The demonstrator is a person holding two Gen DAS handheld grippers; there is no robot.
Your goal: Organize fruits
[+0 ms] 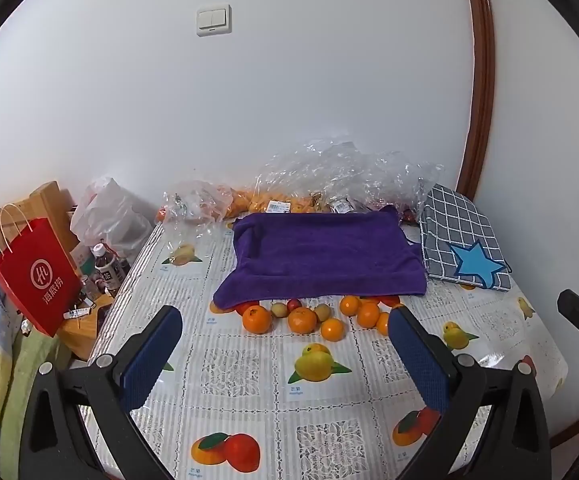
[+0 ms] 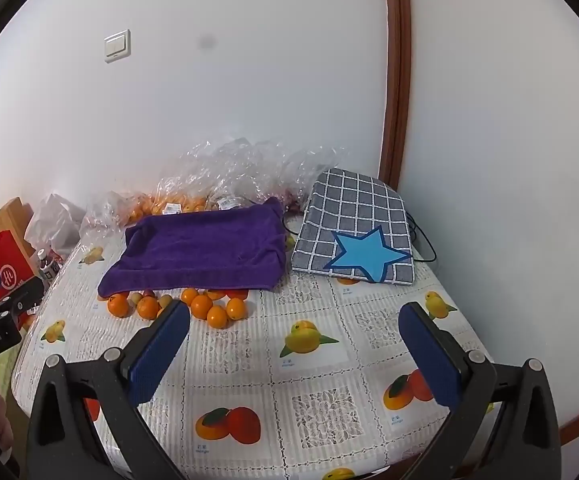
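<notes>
Both the left gripper [image 1: 285, 344] and right gripper [image 2: 294, 340] gape wide, empty, over a glossy fruit-print tablecloth [image 1: 249, 380]. Round oranges [image 1: 301, 320] cluster mid-frame beside a plush purple towel [image 1: 321, 256], white wall behind.

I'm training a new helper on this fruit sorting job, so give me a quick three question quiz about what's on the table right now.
1. True or false: both grippers are open and hold nothing.
2. Multiple choice: the loose oranges lie
A) on top of the purple towel
B) on the tablecloth at the towel's near edge
C) inside the red paper bag
3. Short answer: what shape is on the checked cushion?

Key
1. True: the left gripper and the right gripper stand wide open with only tablecloth between the pads.
2. B
3. A blue star.
</notes>
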